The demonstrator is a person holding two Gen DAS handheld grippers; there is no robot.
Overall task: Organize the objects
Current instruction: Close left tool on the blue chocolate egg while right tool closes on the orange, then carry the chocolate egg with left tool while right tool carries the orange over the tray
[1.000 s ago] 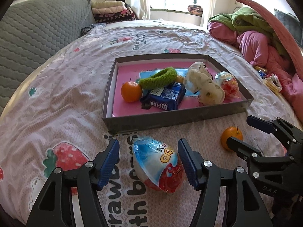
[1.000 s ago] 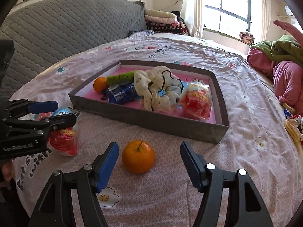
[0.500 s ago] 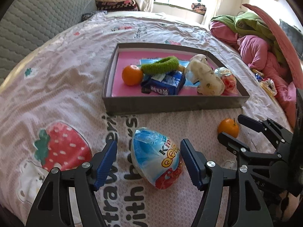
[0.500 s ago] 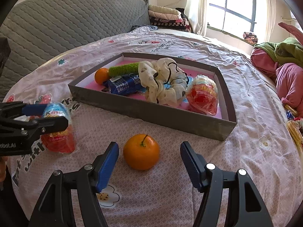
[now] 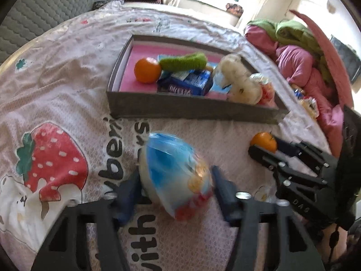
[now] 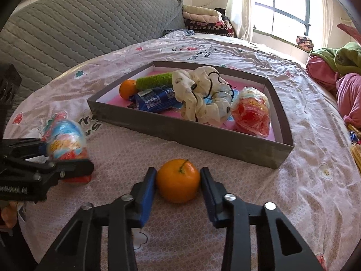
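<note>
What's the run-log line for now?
left tongs: closing around egg snack | right tongs: closing on loose orange | tray: waiting

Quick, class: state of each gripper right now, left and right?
Left gripper: jaws closing around the blue egg-shaped snack pack; blurred, so contact cannot be told.
Right gripper: jaws closing on the orange, pads at its sides.

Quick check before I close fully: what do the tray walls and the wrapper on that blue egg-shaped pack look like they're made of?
Tray: walls look like grey cardboard, matte with no glare, thin straight edges, white inner faces; the floor is pink.

Blue egg-shaped pack: wrapper looks like thin glossy plastic film, with bright highlights and crinkles and a printed label; the left-wrist view is blurred, so the shell beneath is unclear.
</note>
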